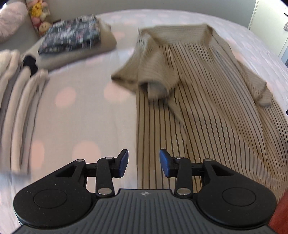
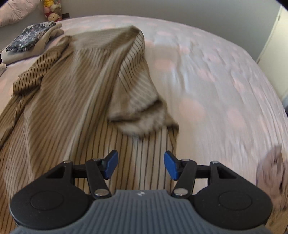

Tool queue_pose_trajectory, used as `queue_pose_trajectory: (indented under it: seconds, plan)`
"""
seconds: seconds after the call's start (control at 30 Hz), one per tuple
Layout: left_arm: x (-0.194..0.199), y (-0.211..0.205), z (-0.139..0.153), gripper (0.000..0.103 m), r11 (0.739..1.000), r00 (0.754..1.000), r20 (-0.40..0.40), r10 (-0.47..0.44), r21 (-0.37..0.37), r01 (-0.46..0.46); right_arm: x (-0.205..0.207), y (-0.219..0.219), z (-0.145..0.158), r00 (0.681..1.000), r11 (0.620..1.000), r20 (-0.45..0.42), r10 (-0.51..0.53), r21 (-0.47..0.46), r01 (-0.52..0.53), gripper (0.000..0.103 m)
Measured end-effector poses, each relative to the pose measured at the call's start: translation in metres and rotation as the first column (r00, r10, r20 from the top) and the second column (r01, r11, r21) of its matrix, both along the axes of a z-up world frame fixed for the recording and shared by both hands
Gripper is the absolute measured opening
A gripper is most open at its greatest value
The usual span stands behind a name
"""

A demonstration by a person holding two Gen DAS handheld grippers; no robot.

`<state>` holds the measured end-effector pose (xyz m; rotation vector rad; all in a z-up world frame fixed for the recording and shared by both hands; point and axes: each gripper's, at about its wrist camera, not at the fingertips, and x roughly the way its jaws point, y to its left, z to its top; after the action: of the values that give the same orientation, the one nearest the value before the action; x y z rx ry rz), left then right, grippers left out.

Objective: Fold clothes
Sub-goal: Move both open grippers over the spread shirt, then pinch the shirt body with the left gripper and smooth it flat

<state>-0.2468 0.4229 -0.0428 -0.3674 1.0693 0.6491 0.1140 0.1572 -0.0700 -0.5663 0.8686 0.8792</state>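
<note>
Left wrist view: bed (image 1: 75,111) fills most of the frame, covered in a pale sheet with faint pink dots. Same bed (image 2: 216,90) runs across the right wrist view, sheet lightly rippled. Both views smeared by motion blur.

Tan striped sweater (image 1: 207,108) lies spread on the bed, right of centre, neck end far from the camera, hem end running under the gripper. Dark thin stripes run lengthwise. Both sleeves are folded in over the body: one sleeve (image 1: 144,72) crosses from the left shoulder, cuff resting on the chest; the other lies along the right edge. In the right wrist view the sweater (image 2: 63,108) takes up the left and centre, with one sleeve (image 2: 136,93) laid down over the body, cuff bunched near the middle.

Stack of folded clothes (image 1: 75,45) sits far left on the bed, apart from the sweater: a dark floral piece on top of a beige one. Same stack (image 2: 30,39) shows at upper left in the right view. Ribbed cream fabric (image 1: 16,100) lies at the left edge. Plush toys (image 1: 38,14) stand against the wall behind the stack.

Left gripper (image 1: 144,162): blue pads parted, nothing between them, hanging over the sweater's left edge near the hem. Right gripper (image 2: 141,164): pads spread wide, empty, over the lower body of the sweater.
</note>
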Motion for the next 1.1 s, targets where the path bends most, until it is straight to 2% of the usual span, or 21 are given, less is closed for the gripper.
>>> queue_pose_trajectory:
  seconds: [0.1, 0.27, 0.37, 0.4, 0.47, 0.53, 0.6, 0.73, 0.83, 0.97, 1.1]
  plan:
    - [-0.017, -0.032, -0.007, 0.036, 1.0, 0.998, -0.057, -0.014, -0.008, 0.013, -0.013, -0.034, -0.008, 0.998, 0.999, -0.041, -0.052, -0.006, 0.052, 0.06]
    - [-0.015, -0.074, -0.019, 0.039, 0.998, 0.992, -0.116, -0.051, 0.015, 0.053, -0.037, -0.066, -0.012, 0.991, 0.995, -0.087, -0.099, 0.019, 0.101, 0.06]
    - [-0.012, -0.078, -0.03, 0.037, 0.999, 0.988, -0.147, -0.04, 0.019, 0.043, -0.053, -0.075, -0.01, 0.991, 0.994, -0.089, -0.102, 0.042, 0.106, 0.06]
    - [-0.011, -0.079, -0.033, 0.033, 0.999, 0.987, -0.157, -0.036, 0.02, 0.039, -0.057, -0.078, -0.008, 0.991, 0.993, -0.085, -0.102, 0.05, 0.107, 0.06]
    - [-0.009, -0.081, -0.041, 0.032, 0.999, 0.984, -0.177, -0.028, 0.023, 0.033, -0.065, -0.082, -0.005, 0.993, 0.993, -0.064, -0.104, 0.058, 0.108, 0.06]
    - [-0.006, -0.083, -0.048, 0.025, 0.999, 0.98, -0.197, -0.02, 0.026, 0.026, -0.069, -0.085, -0.002, 0.992, 0.991, -0.06, -0.113, 0.068, 0.117, 0.06]
    - [-0.004, -0.085, -0.055, 0.025, 0.999, 0.976, -0.217, -0.012, 0.029, 0.019, -0.071, -0.087, 0.0, 0.99, 0.989, -0.066, -0.126, 0.073, 0.13, 0.06]
    - [0.0, -0.088, -0.069, 0.009, 0.999, 0.968, -0.251, 0.001, 0.032, 0.007, -0.073, -0.085, 0.002, 0.989, 0.988, -0.055, -0.14, 0.055, 0.143, 0.06]
    - [0.001, -0.083, -0.065, 0.003, 0.999, 0.97, -0.239, -0.038, 0.022, 0.045, -0.076, -0.084, 0.008, 0.986, 0.986, -0.036, -0.163, 0.037, 0.164, 0.06]
    - [0.012, -0.069, -0.06, 0.001, 0.994, 0.969, -0.228, -0.098, 0.027, 0.106, -0.079, -0.082, 0.017, 0.981, 0.981, -0.01, -0.192, 0.014, 0.192, 0.06]
    - [0.02, -0.063, -0.071, 0.001, 0.983, 0.956, -0.235, -0.178, 0.005, 0.184, -0.08, -0.084, 0.025, 0.97, 0.97, -0.006, -0.242, 0.006, 0.242, 0.06]
